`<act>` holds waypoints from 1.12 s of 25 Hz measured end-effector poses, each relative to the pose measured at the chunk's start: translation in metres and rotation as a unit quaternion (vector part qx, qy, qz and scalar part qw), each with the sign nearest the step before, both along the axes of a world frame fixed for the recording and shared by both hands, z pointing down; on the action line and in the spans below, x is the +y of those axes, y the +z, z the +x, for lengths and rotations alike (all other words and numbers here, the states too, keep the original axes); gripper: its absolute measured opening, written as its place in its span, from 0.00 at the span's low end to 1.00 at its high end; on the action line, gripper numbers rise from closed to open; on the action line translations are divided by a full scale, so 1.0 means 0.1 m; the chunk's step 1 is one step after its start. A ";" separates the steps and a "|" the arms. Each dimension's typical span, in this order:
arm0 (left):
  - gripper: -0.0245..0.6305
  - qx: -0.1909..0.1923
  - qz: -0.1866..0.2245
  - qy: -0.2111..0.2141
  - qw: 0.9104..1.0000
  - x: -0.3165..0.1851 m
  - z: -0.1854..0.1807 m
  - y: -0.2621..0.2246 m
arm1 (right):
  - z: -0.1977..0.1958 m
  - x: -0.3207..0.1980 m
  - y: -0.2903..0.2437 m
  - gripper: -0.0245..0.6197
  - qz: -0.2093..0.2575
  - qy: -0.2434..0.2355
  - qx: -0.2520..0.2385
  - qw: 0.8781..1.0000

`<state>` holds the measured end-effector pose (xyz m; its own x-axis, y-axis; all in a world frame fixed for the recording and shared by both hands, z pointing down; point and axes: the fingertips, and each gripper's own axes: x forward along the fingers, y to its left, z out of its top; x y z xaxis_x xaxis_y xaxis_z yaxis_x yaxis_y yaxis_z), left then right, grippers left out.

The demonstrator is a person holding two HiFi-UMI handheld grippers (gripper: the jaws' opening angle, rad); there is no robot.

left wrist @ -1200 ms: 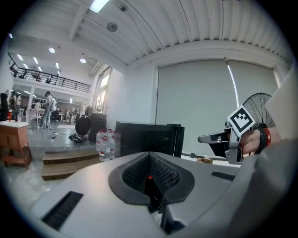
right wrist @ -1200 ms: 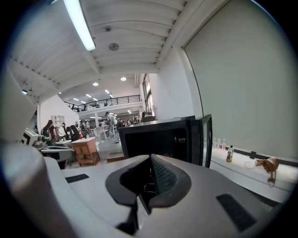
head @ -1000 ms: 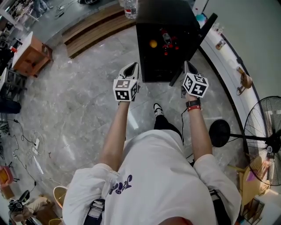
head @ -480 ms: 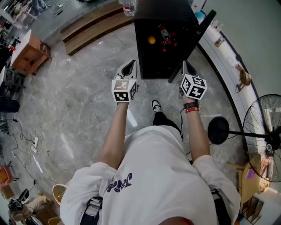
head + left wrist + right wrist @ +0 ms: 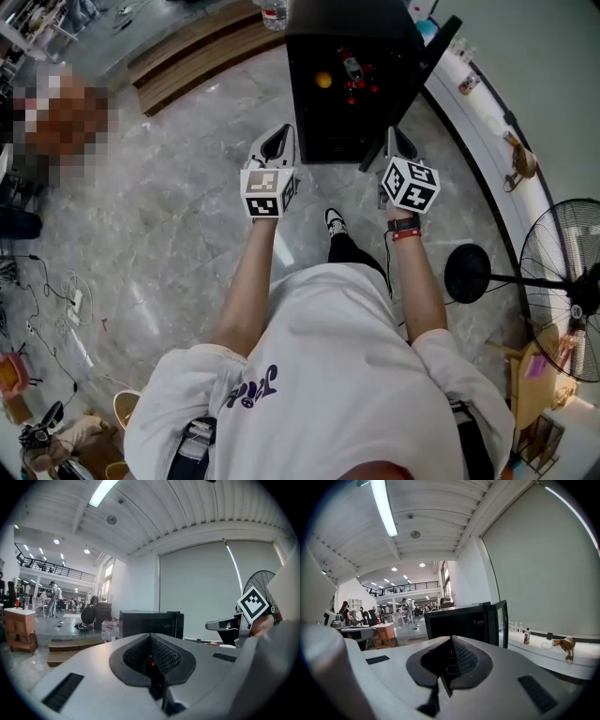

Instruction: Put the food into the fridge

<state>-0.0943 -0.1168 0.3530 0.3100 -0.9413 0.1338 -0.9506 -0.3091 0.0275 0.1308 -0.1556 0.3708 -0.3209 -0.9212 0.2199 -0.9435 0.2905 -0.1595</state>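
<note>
A black fridge (image 5: 347, 112) stands on the floor ahead, its door (image 5: 417, 89) swung open to the right. Inside it lie an orange fruit (image 5: 324, 81) and some red items (image 5: 361, 84). My left gripper (image 5: 277, 141) is held just short of the fridge's left front corner, shut and empty. My right gripper (image 5: 397, 142) is near the lower edge of the open door, also shut with nothing in it. In the left gripper view the gripper (image 5: 151, 639) points at the fridge (image 5: 140, 620). The right gripper (image 5: 451, 643) faces the dark fridge opening (image 5: 457, 620).
A standing fan (image 5: 562, 291) and its round base (image 5: 467, 272) are at the right. A white ledge (image 5: 487, 127) with small bottles runs along the wall. A wooden platform (image 5: 197, 52) with water bottles (image 5: 275, 14) lies left of the fridge. Cables (image 5: 56, 300) trail at far left.
Both grippers have shifted only slightly with the person's body and stay shut and empty. The fridge sits a little higher in the head view.
</note>
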 end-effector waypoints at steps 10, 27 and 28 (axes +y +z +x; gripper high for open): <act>0.07 0.000 0.013 0.002 1.000 -0.04 -0.01 -0.07 | -0.08 0.02 -0.08 0.06 0.021 0.003 0.002 1.000; 0.07 0.005 0.018 0.010 1.000 -0.17 -0.04 -0.09 | -0.28 -0.04 -0.08 0.06 0.019 -0.036 0.024 0.999; 0.07 0.006 0.018 0.009 1.000 -0.19 -0.06 -0.08 | -0.32 -0.05 -0.06 0.06 0.015 -0.047 0.029 0.998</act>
